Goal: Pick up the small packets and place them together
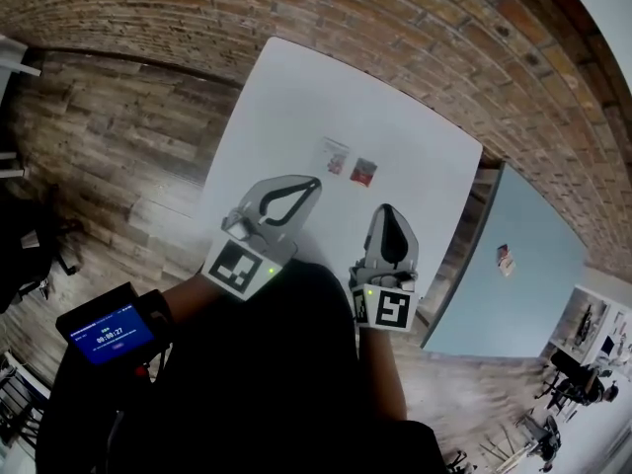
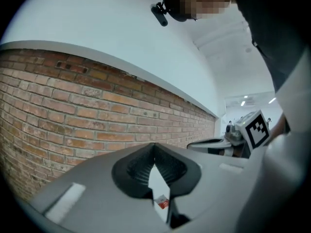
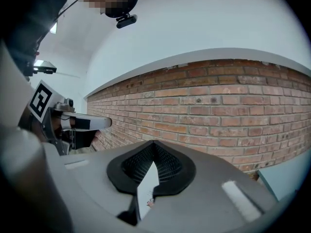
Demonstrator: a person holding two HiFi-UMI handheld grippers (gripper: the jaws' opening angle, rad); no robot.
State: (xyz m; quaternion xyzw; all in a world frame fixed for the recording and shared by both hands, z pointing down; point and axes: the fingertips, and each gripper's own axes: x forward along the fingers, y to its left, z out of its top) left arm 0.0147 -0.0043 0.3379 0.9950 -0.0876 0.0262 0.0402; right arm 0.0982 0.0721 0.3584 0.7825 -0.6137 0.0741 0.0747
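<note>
Now left gripper (image 1: pixel 314 183) and right gripper (image 1: pixel 385 210), both closed, face two packets (image 1: pixel 363 172).

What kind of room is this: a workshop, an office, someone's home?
Probably an office or lab-style workspace, not a home. A red brick wall runs beside a weathered wood plank floor, a plain white square table stands near it, and what look like black office chairs sit at the edge.
</note>
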